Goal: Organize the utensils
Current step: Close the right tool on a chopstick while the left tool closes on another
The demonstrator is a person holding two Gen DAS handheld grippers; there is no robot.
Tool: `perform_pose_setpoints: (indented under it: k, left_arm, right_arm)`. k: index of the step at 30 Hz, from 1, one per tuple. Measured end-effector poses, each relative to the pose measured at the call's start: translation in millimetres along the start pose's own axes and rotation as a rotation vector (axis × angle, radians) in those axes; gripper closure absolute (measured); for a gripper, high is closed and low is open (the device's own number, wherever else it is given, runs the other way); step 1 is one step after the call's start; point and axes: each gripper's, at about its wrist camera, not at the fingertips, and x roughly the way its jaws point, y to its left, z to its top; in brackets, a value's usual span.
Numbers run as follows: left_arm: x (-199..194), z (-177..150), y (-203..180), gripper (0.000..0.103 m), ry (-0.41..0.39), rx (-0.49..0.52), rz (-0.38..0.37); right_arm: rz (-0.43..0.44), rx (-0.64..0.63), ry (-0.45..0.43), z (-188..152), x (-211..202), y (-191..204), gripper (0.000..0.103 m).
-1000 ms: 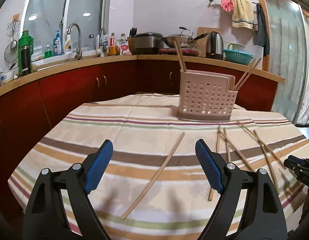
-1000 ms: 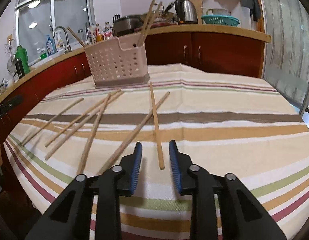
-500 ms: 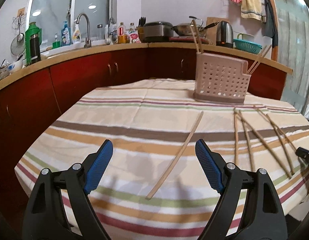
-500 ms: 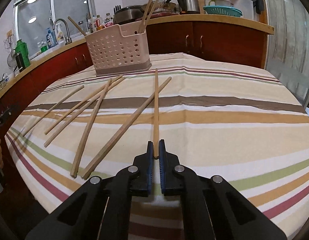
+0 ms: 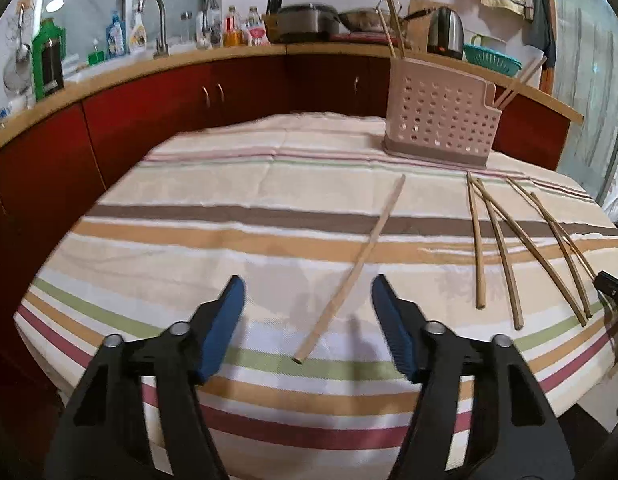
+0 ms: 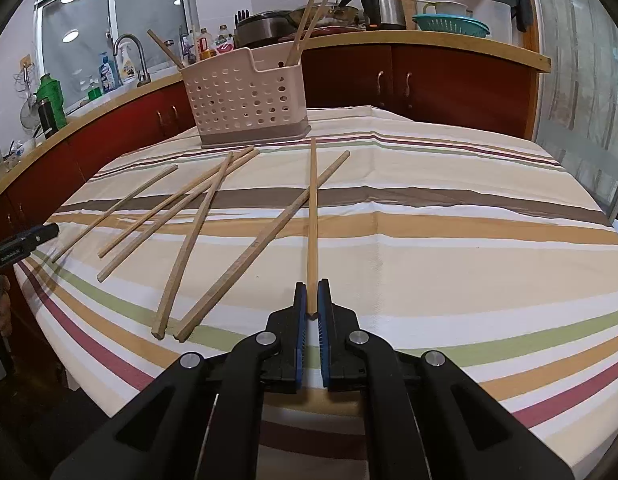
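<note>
Wooden chopsticks lie scattered on a striped tablecloth point(image 5: 229, 224). My left gripper point(image 5: 308, 289) hangs low over the near end of one lone chopstick point(image 5: 355, 268); its jaws are closing, the stick lies between them, and the pads are clear of it. My right gripper point(image 6: 312, 294) is shut on the near end of another chopstick point(image 6: 312, 216), which points toward the pink perforated utensil holder point(image 6: 245, 96). That holder point(image 5: 443, 120) stands at the table's far side with a few chopsticks upright in it. Several more chopsticks point(image 6: 189, 216) lie left of the right gripper.
Red kitchen cabinets point(image 5: 157, 108) under a wooden counter curve around the table's far side, with a sink tap point(image 5: 157, 20), bottles, a kettle point(image 5: 445, 36) and pots on it. The tablecloth drops off at the near edge below both grippers.
The left gripper came down toward the lone chopstick and its jaws narrowed around it. The right gripper's jaws closed onto the end of its chopstick and stayed there.
</note>
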Motion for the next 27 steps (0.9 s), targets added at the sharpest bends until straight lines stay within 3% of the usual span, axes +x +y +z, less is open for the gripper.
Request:
perform_pose_setpoints:
  k: [3,5,7,8,9,11,12,15,17,18,19,20,21,23,26,27]
  left_arm:
    - [9,-4,-2,0.062,0.061,-0.003,-0.024]
    - [17,-9,-4,0.064,0.113,-0.007,-0.029]
    - [15,-10,-7,0.065,0.103,0.005,-0.028]
    - [15,-11,-9,0.071,0.100,0.012,-0.035]
    - [14,-12,-12,0.084,0.095,0.021,-0.044]
    - [15,-12,-21,0.087,0.088,0.048,-0.059]
    - [16,-12,-25,0.094,0.083,0.063,-0.067]
    - [21,-8,-36,0.095,0.073,0.095,-0.077]
    - [21,-7,-38,0.092,0.081,0.090,-0.076]
    - [20,-8,-39,0.080,0.084,0.088,-0.079]
    - [18,-9,-39,0.052,0.090,0.084,-0.079]
    - [16,-12,-38,0.039,0.102,0.070,-0.080]
    - [14,-16,-37,0.034,0.097,0.056,-0.079]
    - [10,-21,-39,0.034,0.080,0.078,-0.063]
    - [7,-22,-37,0.055,0.073,0.064,-0.070]
    - [6,-21,-37,0.078,0.071,0.066,-0.080]
  right_arm:
    - [0.002,0.003,-0.004,0,-1,-1,0.097]
    - [0.003,0.006,-0.007,1,-1,-2,0.097]
    - [0.003,0.009,-0.011,1,-2,-3,0.097]
    - [0.003,0.011,-0.013,1,-3,-4,0.097]
    - [0.002,0.013,-0.016,1,-3,-4,0.097]
    - [0.002,0.014,-0.017,2,-3,-5,0.097]
    - [0.002,0.015,-0.016,1,-2,-5,0.097]
    - [0.004,0.018,-0.013,1,-2,-5,0.097]
    - [0.004,0.018,-0.017,1,-3,-5,0.097]
    - [0.003,0.020,-0.019,2,-4,-6,0.097]
    - [0.003,0.022,-0.021,2,-4,-6,0.097]
    - [0.003,0.026,-0.023,2,-4,-7,0.097]
    - [0.005,0.028,-0.023,3,-4,-7,0.097]
    - [0.008,0.031,-0.023,2,-3,-8,0.097]
    - [0.014,0.031,-0.017,0,0,-7,0.097]
    - [0.014,0.032,-0.018,0,0,-7,0.097]
